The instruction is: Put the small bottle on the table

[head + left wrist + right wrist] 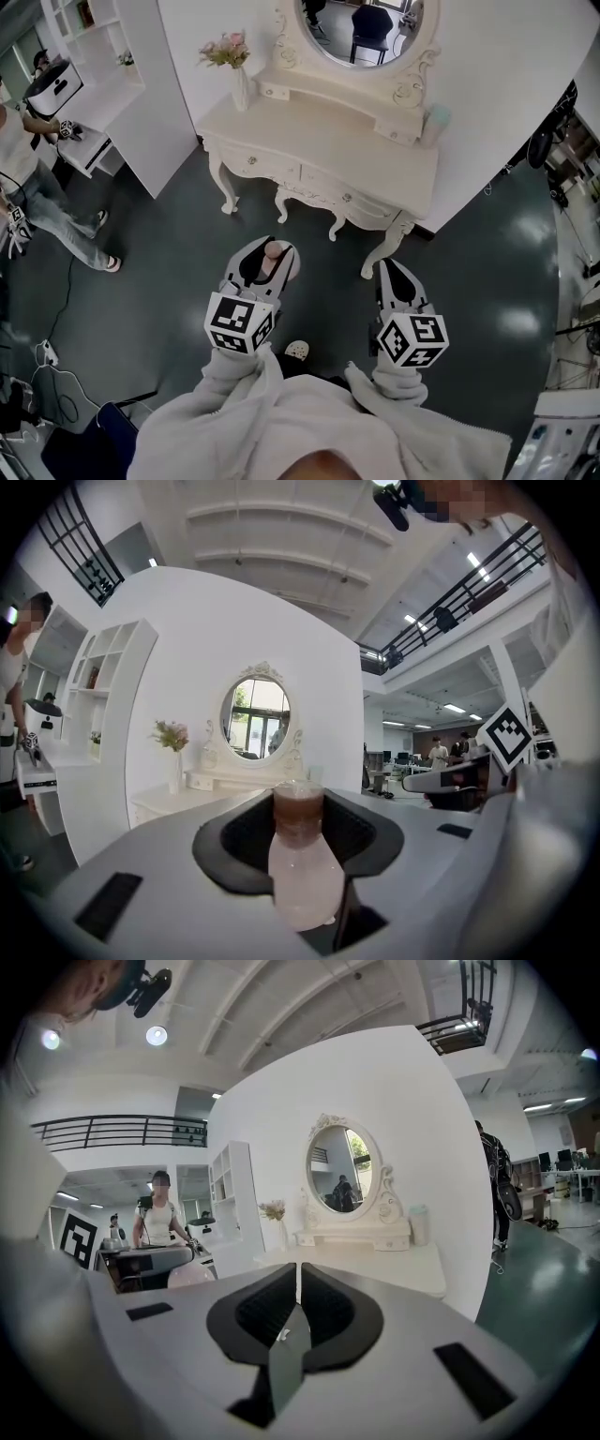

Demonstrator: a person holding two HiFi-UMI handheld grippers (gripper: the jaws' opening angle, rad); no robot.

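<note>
Short of the white carved dressing table (309,127), our left gripper (268,255) pinches the small pale-pink plastic bottle (302,874); our right gripper (297,1288) is pressed together, empty. Looks light, slick, so we'd hold mid-body, gently.

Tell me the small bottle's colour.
Small bottle: pale pink, brownish neck; left gripper view shows best.

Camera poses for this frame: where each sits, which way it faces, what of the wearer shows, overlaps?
Head view: on the person's head, steeply down at floor and dressing table; both sleeves, left gripper, right gripper show.
Left gripper view: on left gripper, along jaws shut on the small bottle, facing the table.
Right gripper view: on right gripper, along shut, empty jaws, facing the table.
Shared: table, mirror, flower vase in all three.
</note>
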